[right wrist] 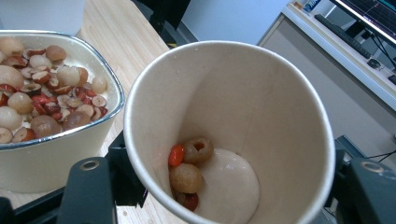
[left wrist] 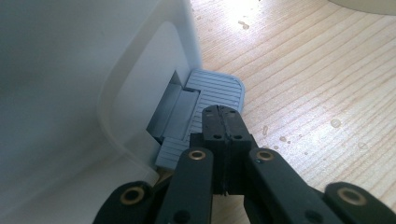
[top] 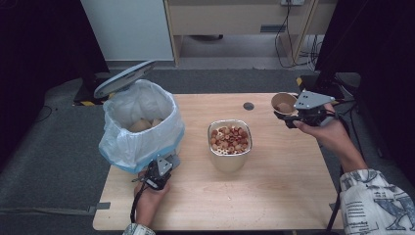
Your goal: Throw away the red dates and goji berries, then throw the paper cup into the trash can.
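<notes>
The left gripper [top: 157, 172] points forward with its jaws pressed together, while the right gripper [top: 293, 116], far off to its right and farther forward, is clamped and tilted.

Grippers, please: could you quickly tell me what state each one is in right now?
Left gripper: shut, empty, jaw tips over the bin's grey pedal.
Right gripper: shut on the paper cup.

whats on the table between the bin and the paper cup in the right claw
The metal bowl of mixed dried fruit sits between the bin and the paper cup, as the high view shows.
</notes>
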A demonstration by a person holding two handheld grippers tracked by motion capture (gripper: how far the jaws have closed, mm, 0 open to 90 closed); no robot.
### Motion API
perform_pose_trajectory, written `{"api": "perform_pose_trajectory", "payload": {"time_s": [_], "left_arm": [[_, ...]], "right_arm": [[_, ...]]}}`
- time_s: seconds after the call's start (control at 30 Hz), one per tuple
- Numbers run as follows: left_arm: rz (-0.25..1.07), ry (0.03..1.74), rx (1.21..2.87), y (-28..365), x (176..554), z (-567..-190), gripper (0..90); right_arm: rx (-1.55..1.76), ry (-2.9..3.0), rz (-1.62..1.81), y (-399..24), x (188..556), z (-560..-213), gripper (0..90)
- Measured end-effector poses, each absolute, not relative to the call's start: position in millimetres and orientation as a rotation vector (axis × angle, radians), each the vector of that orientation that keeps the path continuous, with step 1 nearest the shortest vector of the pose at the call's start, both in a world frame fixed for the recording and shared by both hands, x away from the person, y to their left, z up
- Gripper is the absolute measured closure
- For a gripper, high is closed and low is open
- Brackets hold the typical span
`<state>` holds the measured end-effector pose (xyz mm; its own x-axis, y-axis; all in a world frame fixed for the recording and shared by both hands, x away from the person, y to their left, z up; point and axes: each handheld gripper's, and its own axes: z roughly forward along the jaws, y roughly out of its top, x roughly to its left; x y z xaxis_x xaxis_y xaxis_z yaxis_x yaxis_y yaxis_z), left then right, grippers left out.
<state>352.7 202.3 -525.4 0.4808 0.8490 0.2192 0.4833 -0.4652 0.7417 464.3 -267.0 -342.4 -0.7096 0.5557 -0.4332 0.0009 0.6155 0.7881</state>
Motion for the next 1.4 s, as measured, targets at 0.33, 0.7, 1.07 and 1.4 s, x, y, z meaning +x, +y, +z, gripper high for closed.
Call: {"api": "perform_pose_trajectory", "payload": {"time_s": [0.33, 0.7, 1.07, 1.4], "left_arm": [[0.783, 1.096, 2.122, 202, 353, -525, 89.3], [0.783, 1.096, 2.121, 202, 353, -525, 89.3], [0.784, 1.095, 2.123, 202, 353, -525, 89.3], [0.785, 1.096, 2.122, 202, 353, -526, 89.2]], "right_arm": [[0.474, 2.16, 1.087, -273, 463, -343, 32.8], [0.521, 2.174, 1.115, -277, 463, -348, 32.9], [0.597, 2.213, 1.155, -280, 464, -350, 32.8], [0.713, 2.287, 1.208, -282, 470, -350, 32.7]]}}
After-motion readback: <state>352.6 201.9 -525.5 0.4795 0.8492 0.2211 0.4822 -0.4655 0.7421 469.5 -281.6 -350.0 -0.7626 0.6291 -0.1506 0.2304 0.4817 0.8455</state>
